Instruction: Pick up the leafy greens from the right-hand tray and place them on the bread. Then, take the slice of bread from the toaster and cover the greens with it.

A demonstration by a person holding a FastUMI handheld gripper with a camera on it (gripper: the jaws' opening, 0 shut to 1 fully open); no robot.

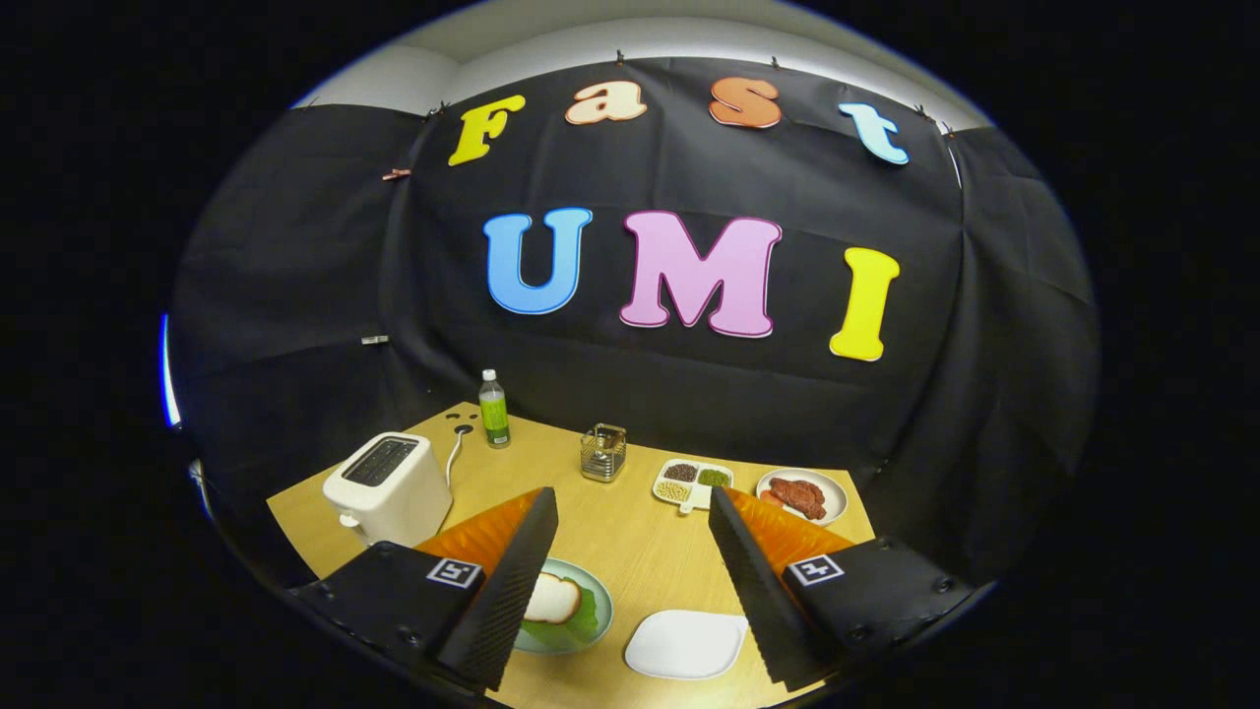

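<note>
**Sandwich looks built, claw wide open**

Claw (pixel 630 581) spread wide above the worktop (pixel 610 532), gripping nothing. Down by the left finger: green plate (pixel 589 630), leafy greens (pixel 587 618) on it, slice of bread (pixel 551 599) on top. Bottom bread hidden, so hard to be sure. Just ahead and left, toaster (pixel 389 487), slots looking empty. Between the fingers, bare white tray (pixel 686 643). Likely nothing left but pulling away.

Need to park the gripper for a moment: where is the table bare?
Bare wood lies between the open gripper jaws, bordered by the green plate, white tray and wire holder. The far right is crowded: divided dish beside the meat plate.
</note>
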